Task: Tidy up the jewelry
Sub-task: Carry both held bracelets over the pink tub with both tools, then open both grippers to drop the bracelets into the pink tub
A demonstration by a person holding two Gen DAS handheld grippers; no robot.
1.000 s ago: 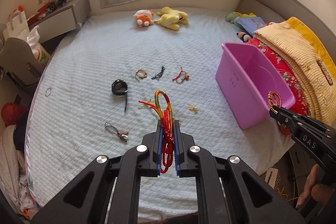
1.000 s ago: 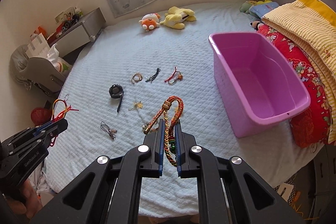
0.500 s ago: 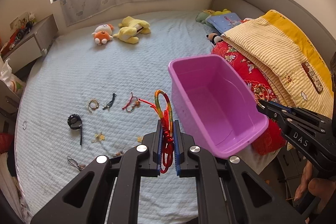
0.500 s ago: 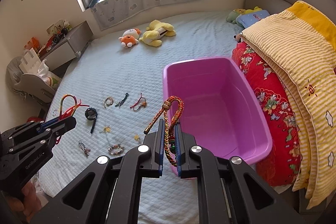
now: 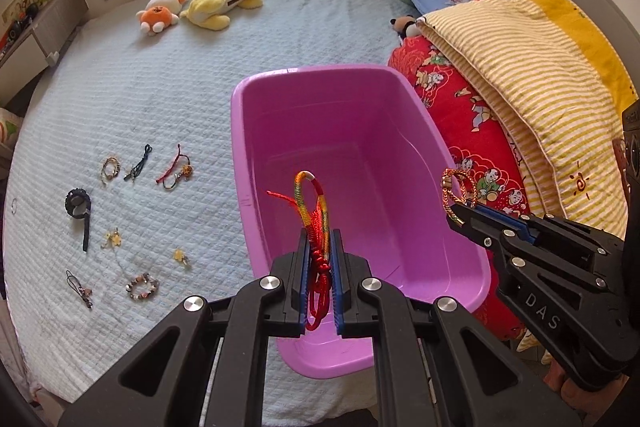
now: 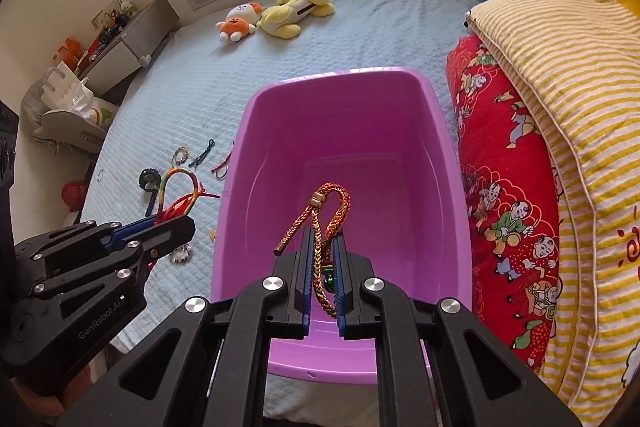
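My left gripper (image 5: 320, 239) is shut on a rainbow and red cord bracelet (image 5: 314, 199) and holds it over the near left part of the pink plastic bin (image 5: 240, 155). My right gripper (image 6: 323, 237) is shut on a red-gold braided bracelet (image 6: 330, 205) and holds it over the same bin (image 6: 236, 187), which looks empty. In the left wrist view the right gripper (image 5: 454, 217) sits by the bin's right rim. In the right wrist view the left gripper (image 6: 182, 217) sits by the bin's left rim.
Several small jewelry pieces lie on the pale blue bedspread (image 5: 140, 87) left of the bin, among them a black watch (image 5: 78, 207), a red cord bracelet (image 5: 176, 171) and a beaded bracelet (image 5: 142, 285). Folded red and yellow striped quilts (image 5: 520, 87) lie right of the bin. Plush toys (image 5: 200, 7) lie farther back.
Both grippers have swung right from above the scattered jewelry to above the pink bin, each still shut on its bracelet. The bin now fills the middle of both views.
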